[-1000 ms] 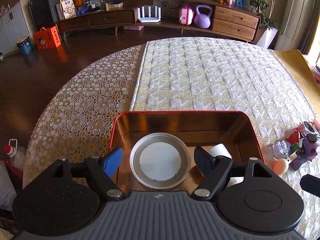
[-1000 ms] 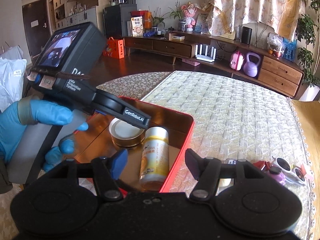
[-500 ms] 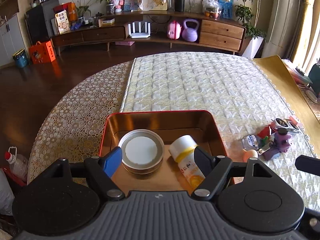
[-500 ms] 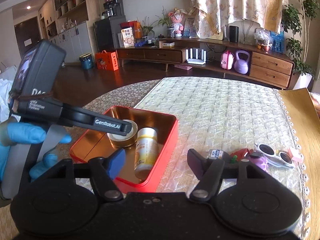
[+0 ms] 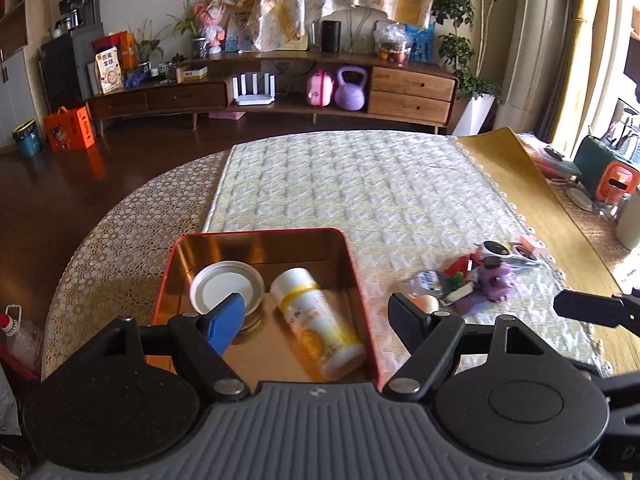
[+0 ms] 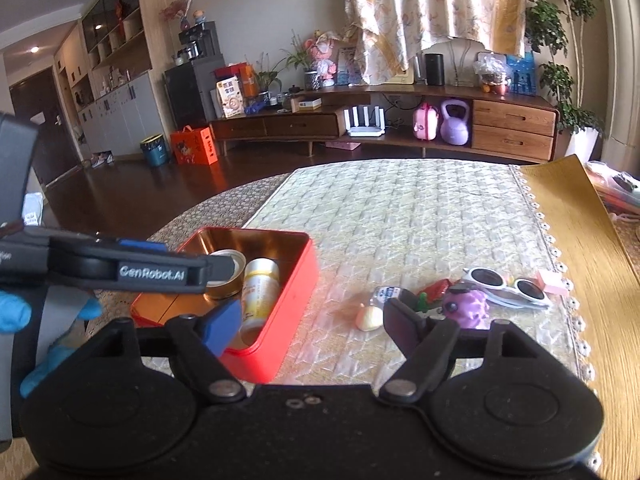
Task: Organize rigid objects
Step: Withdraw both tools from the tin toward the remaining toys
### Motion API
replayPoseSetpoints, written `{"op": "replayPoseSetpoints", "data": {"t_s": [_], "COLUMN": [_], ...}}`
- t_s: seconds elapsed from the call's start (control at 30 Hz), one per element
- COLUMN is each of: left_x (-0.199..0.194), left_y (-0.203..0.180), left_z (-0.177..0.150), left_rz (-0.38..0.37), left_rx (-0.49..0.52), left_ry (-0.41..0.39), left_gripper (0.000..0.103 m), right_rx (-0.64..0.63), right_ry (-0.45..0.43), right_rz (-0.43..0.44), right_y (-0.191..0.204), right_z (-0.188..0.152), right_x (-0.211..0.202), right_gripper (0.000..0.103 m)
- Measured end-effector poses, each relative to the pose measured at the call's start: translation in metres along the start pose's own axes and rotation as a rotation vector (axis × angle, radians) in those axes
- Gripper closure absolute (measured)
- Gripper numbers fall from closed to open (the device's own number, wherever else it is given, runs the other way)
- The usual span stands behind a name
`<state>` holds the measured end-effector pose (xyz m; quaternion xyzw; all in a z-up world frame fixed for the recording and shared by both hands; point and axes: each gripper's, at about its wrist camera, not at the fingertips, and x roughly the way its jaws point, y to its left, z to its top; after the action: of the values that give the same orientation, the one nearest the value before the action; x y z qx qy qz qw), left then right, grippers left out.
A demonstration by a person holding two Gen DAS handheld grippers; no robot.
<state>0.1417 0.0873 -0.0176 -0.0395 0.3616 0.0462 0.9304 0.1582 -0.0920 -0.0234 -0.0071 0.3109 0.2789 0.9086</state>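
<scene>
Both tools pulled back from red tin (image 5: 360, 280); left tool (image 5: 316, 316) apart, "GenRobot.AI"; right tool (image 6: 312, 322) opening, empty.

The tin box (image 6: 280, 300) was red outside, coppery gold inside. The bottle (image 5: 316, 320) was white with yellow-orange print (cap white), the sunglasses (image 6: 508, 284) white-framed, the toy (image 6: 466, 306) purple.

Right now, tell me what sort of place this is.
Most likely a home living room: a long wooden media console along the wall, a draped curtain with potted plants beside it, and a table under a quilted cloth.
</scene>
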Motion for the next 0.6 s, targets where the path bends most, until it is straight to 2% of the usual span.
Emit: {"op": "replayPoseSetpoints", "data": {"t_s": [0.47,0.6], "left_x": [-0.018,-0.016], "left_y": [-0.05,-0.061], "left_z": [-0.021,-0.025], "left_rz": [-0.105,-0.12], "left_rx": [0.01,0.002], "left_ry": [0.003,0.015], "left_gripper": [0.021,0.021], "right_rx": [0.114,0.159], "right_ry": [-0.055,-0.083], "right_rz": [-0.028,-0.042], "right_y": [-0.048,-0.065], "right_z": [-0.025,-0.034], "right_x": [-0.039,-0.051], "right_gripper": [0.009,0.0]}}
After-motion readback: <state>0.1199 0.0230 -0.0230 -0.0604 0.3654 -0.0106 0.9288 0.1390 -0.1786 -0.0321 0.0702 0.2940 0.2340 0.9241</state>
